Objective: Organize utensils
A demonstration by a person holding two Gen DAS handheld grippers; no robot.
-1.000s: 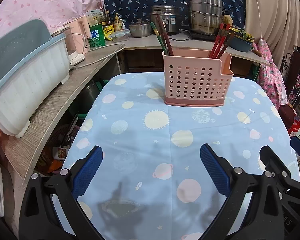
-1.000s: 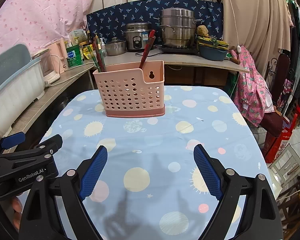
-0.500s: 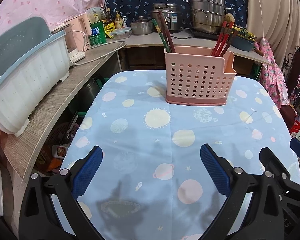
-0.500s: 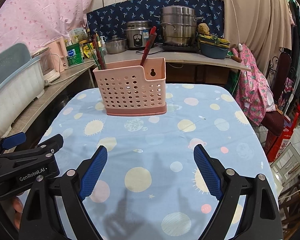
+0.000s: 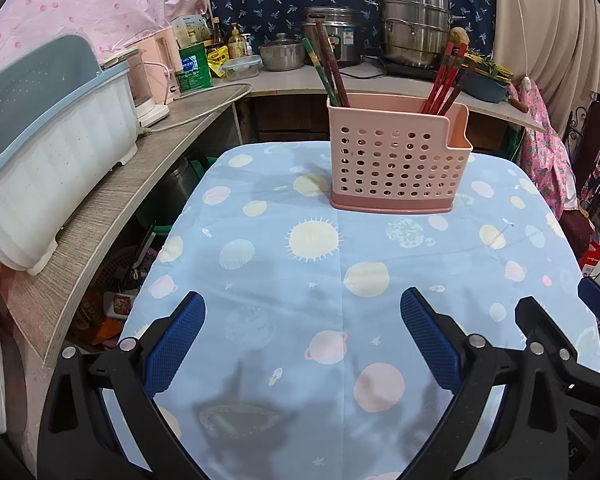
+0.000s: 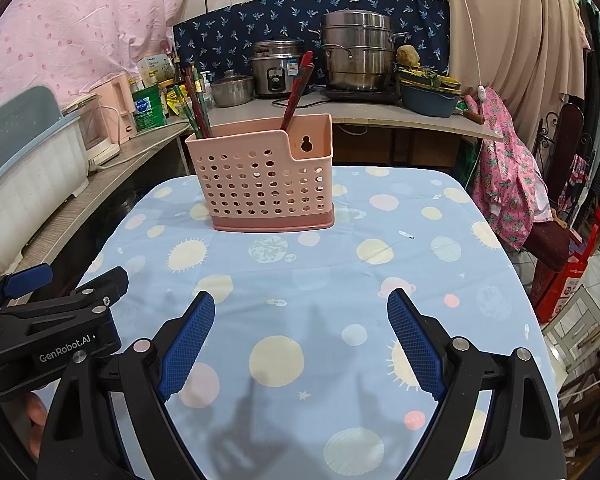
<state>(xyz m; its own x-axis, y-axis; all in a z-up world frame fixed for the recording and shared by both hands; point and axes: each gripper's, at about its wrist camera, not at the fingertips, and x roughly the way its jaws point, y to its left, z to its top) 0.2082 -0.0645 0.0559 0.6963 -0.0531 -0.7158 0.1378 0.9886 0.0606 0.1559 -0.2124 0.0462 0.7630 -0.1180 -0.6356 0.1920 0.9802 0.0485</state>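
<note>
A pink perforated utensil holder (image 5: pixel 396 160) (image 6: pixel 264 178) stands upright at the far end of the table. Green and dark red chopsticks (image 5: pixel 327 66) (image 6: pixel 194 110) lean out of its left compartment. Red chopsticks (image 5: pixel 446 80) (image 6: pixel 298 86) lean out of its right one. My left gripper (image 5: pixel 302 334) hovers open over the near part of the blue cloth, nothing between its blue pads. My right gripper (image 6: pixel 300 336) is open too, well short of the holder and empty. The left gripper's body (image 6: pixel 52 320) shows at the right wrist view's lower left.
A blue planet-print tablecloth (image 5: pixel 320 272) covers the table. A white and blue dish rack (image 5: pixel 48 152) sits on the wooden counter (image 5: pixel 112 204) to the left. Pots, a rice cooker (image 6: pixel 278 68) and bottles line the back counter. A pink garment (image 6: pixel 508 176) hangs at the right.
The view has risen slightly in both wrist frames, so the holder sits a bit lower in the picture. Both grippers stay open and empty.
</note>
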